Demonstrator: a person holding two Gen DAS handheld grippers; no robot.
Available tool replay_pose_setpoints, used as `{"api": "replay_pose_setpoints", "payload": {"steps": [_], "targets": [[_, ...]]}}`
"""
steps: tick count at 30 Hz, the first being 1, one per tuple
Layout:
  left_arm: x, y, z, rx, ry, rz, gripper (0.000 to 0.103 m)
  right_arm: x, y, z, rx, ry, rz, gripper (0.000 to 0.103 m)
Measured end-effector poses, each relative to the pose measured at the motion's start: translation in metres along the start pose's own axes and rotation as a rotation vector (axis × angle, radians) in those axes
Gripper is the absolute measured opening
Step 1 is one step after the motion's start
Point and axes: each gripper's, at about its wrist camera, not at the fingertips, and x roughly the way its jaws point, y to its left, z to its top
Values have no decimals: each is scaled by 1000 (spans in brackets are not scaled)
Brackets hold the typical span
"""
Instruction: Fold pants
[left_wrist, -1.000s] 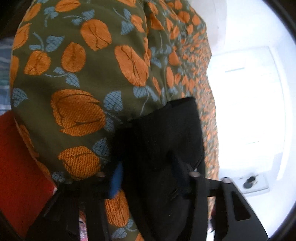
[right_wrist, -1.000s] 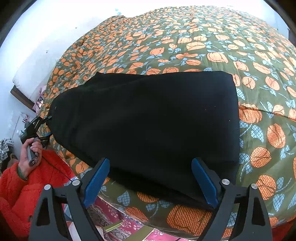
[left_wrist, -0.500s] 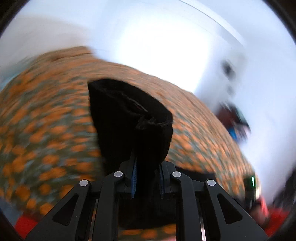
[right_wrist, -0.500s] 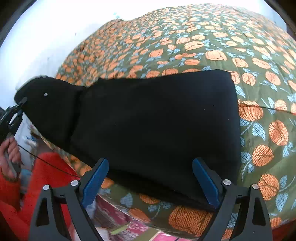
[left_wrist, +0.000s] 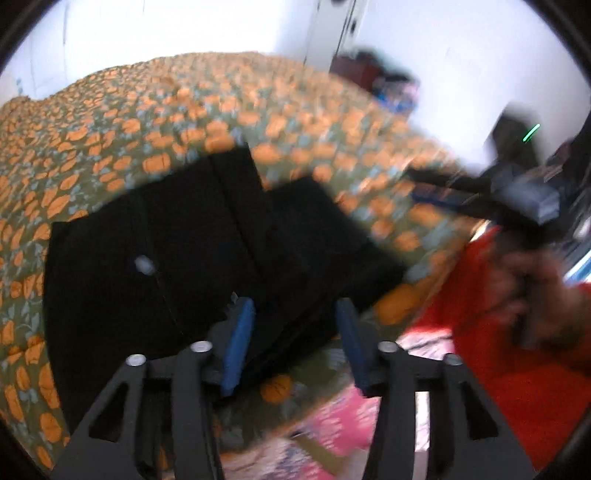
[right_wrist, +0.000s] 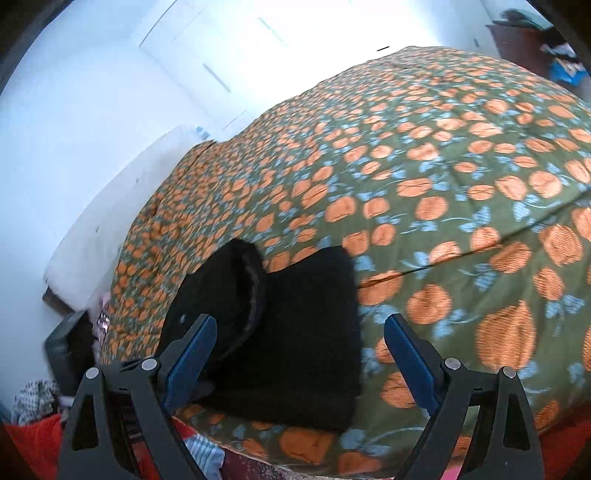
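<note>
Nearest the left wrist camera, the left gripper is being held with its blue fingers parted and nothing pinched between them; they have just been opening, and the cloth is lying loose underneath rather than being squeezed. Over in the right wrist view, the right gripper is being kept wide open too, hovering over the near edge with nothing being gripped.

Just past the fingers, the black pants are lying folded over on the bed, close to its near edge, with one rolled, cuff-like end sitting doubled on top of the rest.

Handling-wise, soft thick fabric is being dealt with here, probably fleece or knit. It's likely light, floppy and not slippery, so nothing fragile is being risked, but any lifted part is going to sag and drag the layers apart. A hold is probably best taken at the corners of a folded edge, with all layers pinched together.

Further back, the orange flowered bedspread is running off toward a white wall.
</note>
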Motion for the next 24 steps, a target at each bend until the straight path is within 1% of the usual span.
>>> {"api": "replay_pose_setpoints", "payload": {"steps": [1, 2, 3, 4, 6, 7, 8, 9, 10, 11, 12, 13, 15, 17, 18, 21, 23, 24], "targets": [[-17, 9, 2, -28, -44, -9, 69, 0, -2, 1, 6, -4, 0, 91], [-27, 16, 4, -56, -84, 2, 71, 0, -3, 2, 12, -7, 2, 91], [-44, 32, 6, -99, -131, 28, 71, 2, -2, 3, 12, -6, 7, 91], [-56, 49, 7, -141, -160, 63, 71, 6, 1, 5, 11, 6, 21, 91], [-65, 88, 3, -228, -183, 185, 70, 13, 4, 7, 13, 33, 60, 91], [-66, 109, -4, -270, -182, 260, 61, 18, 8, 8, 15, 51, 92, 91], [-63, 121, -13, -292, -170, 297, 54, 27, 16, 9, 15, 82, 140, 91], [-55, 134, -21, -317, -138, 326, 40, 34, 22, 9, 18, 112, 184, 90], [-46, 141, -30, -340, -106, 325, 26, 39, 26, 8, 25, 143, 222, 90], [-35, 148, -39, -368, -70, 297, 20, 52, 31, 9, 43, 214, 279, 87], [-25, 149, -46, -379, -41, 271, 12, 60, 33, 8, 52, 257, 296, 82], [-15, 144, -52, -373, -8, 243, 8, 72, 36, 6, 61, 323, 308, 80], [3, 132, -57, -318, 48, 196, 8, 87, 38, 1, 64, 408, 315, 73], [17, 126, -55, -285, 73, 162, 8, 98, 38, -2, 64, 463, 321, 69], [19, 124, -53, -280, 75, 154, 8, 102, 38, -3, 65, 480, 326, 65], [18, 121, -51, -285, 77, 136, 8, 112, 43, -4, 46, 531, 321, 58], [16, 121, -54, -285, 75, 131, 8, 115, 48, -2, 26, 553, 312, 56], [15, 121, -54, -287, 74, 130, 8, 113, 49, -1, 20, 556, 325, 55]]}}
